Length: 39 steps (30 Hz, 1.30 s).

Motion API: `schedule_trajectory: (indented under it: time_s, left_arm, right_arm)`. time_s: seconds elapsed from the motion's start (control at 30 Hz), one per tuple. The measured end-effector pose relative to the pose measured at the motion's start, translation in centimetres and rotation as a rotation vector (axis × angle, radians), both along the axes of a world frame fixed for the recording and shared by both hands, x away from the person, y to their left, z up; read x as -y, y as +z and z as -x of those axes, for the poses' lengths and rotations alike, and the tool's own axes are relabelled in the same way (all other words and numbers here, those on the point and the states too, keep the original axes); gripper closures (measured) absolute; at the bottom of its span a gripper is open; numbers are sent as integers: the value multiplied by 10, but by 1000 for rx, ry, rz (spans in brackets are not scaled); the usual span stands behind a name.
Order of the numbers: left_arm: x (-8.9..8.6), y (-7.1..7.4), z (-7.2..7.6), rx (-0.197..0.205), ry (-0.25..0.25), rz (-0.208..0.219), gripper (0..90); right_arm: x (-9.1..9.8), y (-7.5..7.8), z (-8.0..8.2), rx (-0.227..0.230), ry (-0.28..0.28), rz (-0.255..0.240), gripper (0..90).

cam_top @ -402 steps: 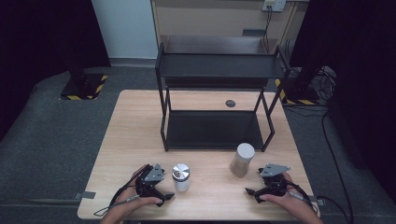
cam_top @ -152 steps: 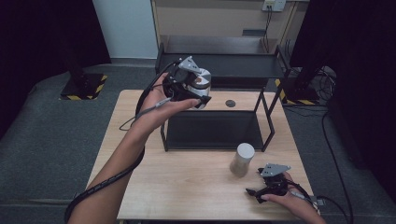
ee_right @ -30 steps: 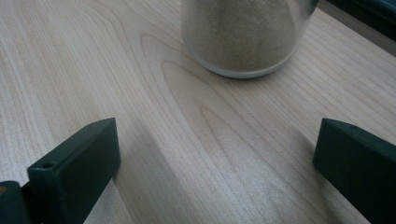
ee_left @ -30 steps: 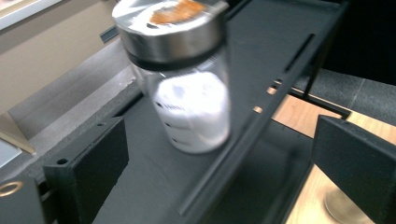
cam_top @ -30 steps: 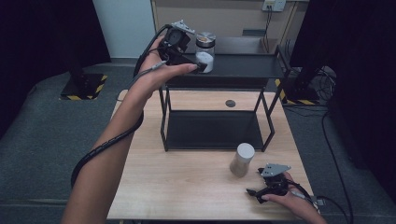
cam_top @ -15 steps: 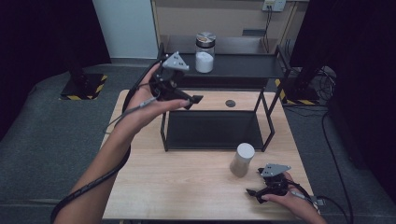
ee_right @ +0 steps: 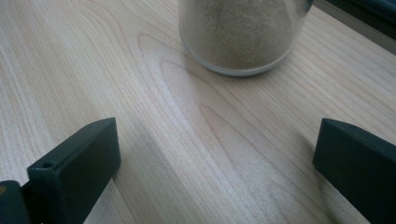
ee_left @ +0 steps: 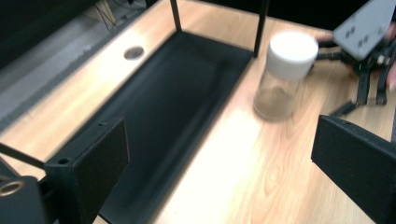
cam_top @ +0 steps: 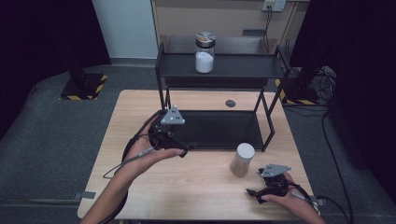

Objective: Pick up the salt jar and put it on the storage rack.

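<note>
A light wooden bench (cam_top: 140,116) carries a black two-tier metal rack (cam_top: 219,70), the landmark here; on the rack's top shelf (cam_top: 243,65), near its middle, stands a glass jar with a metal lid (cam_top: 205,52), part filled with white powder; the rack's lower tray (cam_top: 219,130) lies flat on the bench and is bare; a small dark round hole (cam_top: 230,103) sits in the bench behind the tray; just in front of the rack's right front leg stands a second glass jar with a white lid (cam_top: 242,159), holding tan powder at its bottom, upright and touching nothing but the bench; the left gripper (cam_top: 180,150), held in the person's left hand (cam_top: 149,154), hovers at the rack's left front corner, over the tray's near edge; its jaws are spread wide apart and hold nothing, as the left gripper view shows, looking across the tray toward the white-lidded jar; the right gripper (cam_top: 254,193), in the person's right hand (cam_top: 285,200), rests low on the bench in front of and to the right of the rack, near the white-lidded jar; its jaws are also wide apart and empty, with the jar's base ahead between them
</note>
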<state>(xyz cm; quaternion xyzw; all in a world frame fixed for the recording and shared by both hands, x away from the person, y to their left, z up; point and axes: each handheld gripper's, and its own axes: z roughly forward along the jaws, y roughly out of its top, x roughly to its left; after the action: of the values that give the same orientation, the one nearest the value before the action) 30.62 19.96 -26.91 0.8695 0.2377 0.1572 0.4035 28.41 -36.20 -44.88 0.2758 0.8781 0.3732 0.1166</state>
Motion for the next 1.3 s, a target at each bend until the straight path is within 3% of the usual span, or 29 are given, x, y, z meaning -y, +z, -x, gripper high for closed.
schedule_trajectory:
  time_s: [0.4, 0.6, 1.0, 1.17, 1.3]
  left_arm:
    - [-14, -77, 4, -89, 17, -18, 37]
    - [-22, -102, 5, -108, 30, -55, 38]
    - [-41, -134, 3, -148, 62, -29, 40]
    - [-41, -142, 1, -154, 56, -54, 40]
    - [-44, -147, -1, -173, 57, -37, 39]
  right_arm:
    - [1, 0, 3, 1, -7, 0, 17]
    - [1, 0, 4, 1, -7, -1, 17]
    - [1, 0, 4, 1, -8, -1, 17]
    - [1, 0, 5, 1, -8, -1, 17]
    - [1, 0, 4, 1, -8, 0, 17]
